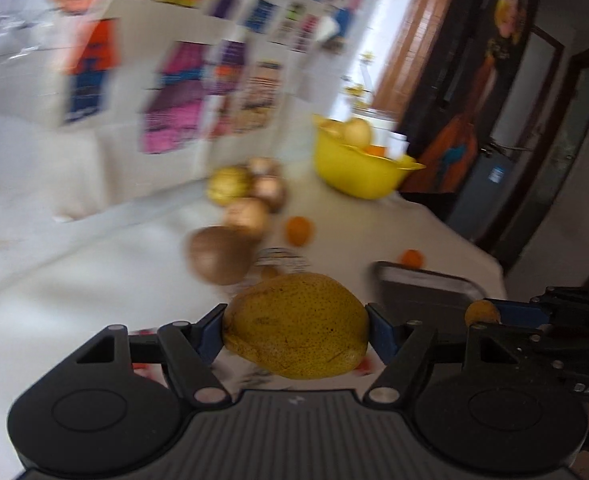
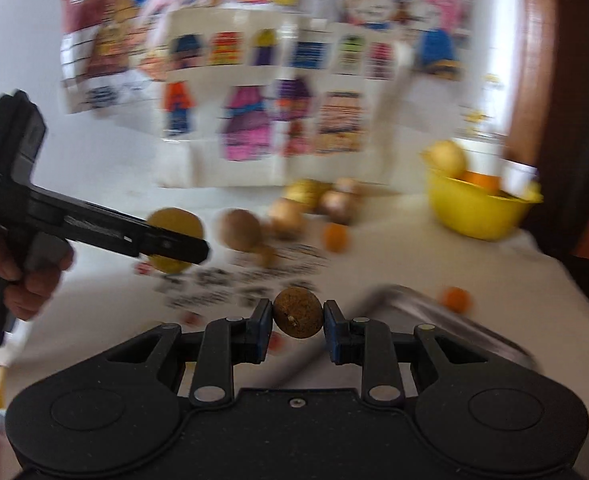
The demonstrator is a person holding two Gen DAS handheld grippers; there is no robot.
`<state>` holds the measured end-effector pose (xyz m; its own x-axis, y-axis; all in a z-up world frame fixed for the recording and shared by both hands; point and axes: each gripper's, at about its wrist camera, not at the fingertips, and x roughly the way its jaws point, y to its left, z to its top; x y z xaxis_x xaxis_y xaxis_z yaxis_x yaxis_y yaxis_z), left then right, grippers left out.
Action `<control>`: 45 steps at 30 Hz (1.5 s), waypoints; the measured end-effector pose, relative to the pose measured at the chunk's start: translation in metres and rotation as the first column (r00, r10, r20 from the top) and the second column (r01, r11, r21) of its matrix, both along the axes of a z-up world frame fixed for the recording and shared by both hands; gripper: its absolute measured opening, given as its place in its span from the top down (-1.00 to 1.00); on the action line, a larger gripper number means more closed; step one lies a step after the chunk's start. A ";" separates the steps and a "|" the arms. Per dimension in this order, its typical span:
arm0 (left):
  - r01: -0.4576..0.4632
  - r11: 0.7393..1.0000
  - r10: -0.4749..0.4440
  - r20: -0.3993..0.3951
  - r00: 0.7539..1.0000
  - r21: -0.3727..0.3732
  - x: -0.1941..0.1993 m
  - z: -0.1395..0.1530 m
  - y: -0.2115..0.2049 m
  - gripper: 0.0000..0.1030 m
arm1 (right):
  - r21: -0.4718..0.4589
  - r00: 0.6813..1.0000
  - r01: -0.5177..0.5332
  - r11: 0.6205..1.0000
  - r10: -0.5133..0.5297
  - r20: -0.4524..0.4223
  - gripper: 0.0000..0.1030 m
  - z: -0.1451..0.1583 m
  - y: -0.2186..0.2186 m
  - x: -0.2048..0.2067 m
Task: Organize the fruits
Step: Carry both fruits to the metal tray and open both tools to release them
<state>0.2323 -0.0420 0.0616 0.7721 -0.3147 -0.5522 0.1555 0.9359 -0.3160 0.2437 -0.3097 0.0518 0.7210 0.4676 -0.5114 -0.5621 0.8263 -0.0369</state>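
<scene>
Bowl (image 1: 358, 168) of fruit behind loose fruits (image 1: 246, 200), tray (image 1: 422, 292) perhaps nearest, on table (image 1: 74, 280).

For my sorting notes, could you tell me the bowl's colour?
The bowl is bright yellow, clearest in the left wrist view.

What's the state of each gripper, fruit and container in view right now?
left gripper: shut on the pear
pear: held off the table
right gripper: shut on the small brown fruit
small brown fruit: held off the table
yellow bowl: upright, fruit inside
metal tray: on the table, contents unclear
loose fruits: lying on the table
</scene>
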 end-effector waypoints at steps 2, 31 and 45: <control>0.025 1.000 -0.025 0.006 1.000 0.000 0.009 0.003 -0.024 -0.46 | -0.020 0.999 0.041 0.999 -0.041 0.018 0.43 -0.004 -0.020 0.004; 0.140 0.990 -0.137 -0.106 0.985 0.023 0.120 -0.049 -0.169 -0.47 | -0.049 0.985 0.171 0.984 -0.170 0.016 0.42 -0.085 -0.110 0.083; 0.131 0.991 -0.127 -0.159 0.979 0.013 0.126 -0.055 -0.167 -0.47 | -0.024 0.985 0.175 0.984 -0.174 0.022 0.15 -0.086 -0.113 0.078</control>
